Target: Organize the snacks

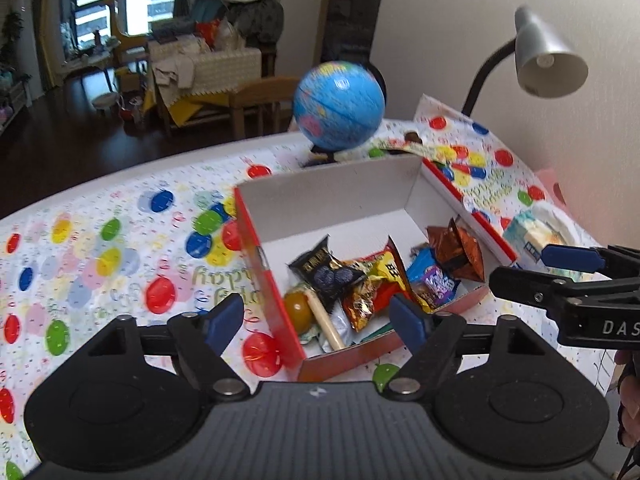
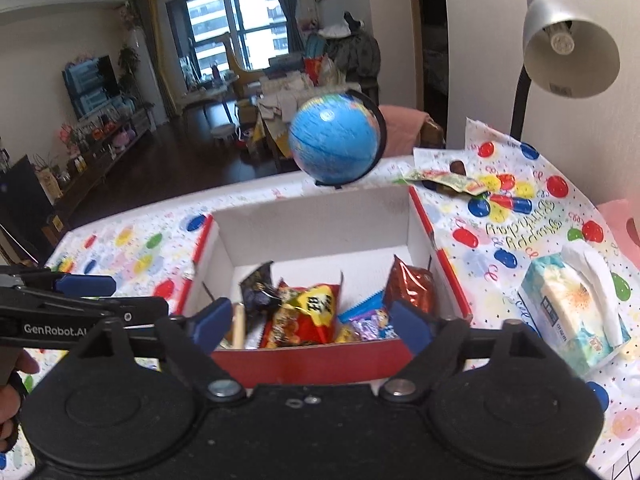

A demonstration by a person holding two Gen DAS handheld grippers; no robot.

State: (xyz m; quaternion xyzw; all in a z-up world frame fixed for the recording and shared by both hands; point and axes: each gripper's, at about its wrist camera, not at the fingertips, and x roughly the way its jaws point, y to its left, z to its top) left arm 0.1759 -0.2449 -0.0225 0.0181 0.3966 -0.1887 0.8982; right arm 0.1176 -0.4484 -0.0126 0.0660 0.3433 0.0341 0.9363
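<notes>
A red cardboard box [image 1: 260, 264] with a white inside stands on the table and holds several snack packets: a black one [image 1: 326, 270], a red and yellow one [image 1: 376, 280], a blue and purple one [image 1: 434, 280], a brown foil one [image 1: 460, 252], plus a lollipop [image 1: 298, 306]. The same box [image 2: 312, 362] fills the middle of the right wrist view. My left gripper [image 1: 318, 318] hangs open above the box's near corner, nothing between its pads. My right gripper [image 2: 312, 324] is open too, above the near wall, and empty. Each gripper shows at the edge of the other's view.
A blue globe [image 1: 340, 106] stands just behind the box. A grey desk lamp [image 2: 568, 44] leans over the right side. A tissue pack [image 2: 572, 316] lies right of the box. More wrappers [image 2: 444, 180] rest at the back right on the balloon-print tablecloth [image 1: 100, 248].
</notes>
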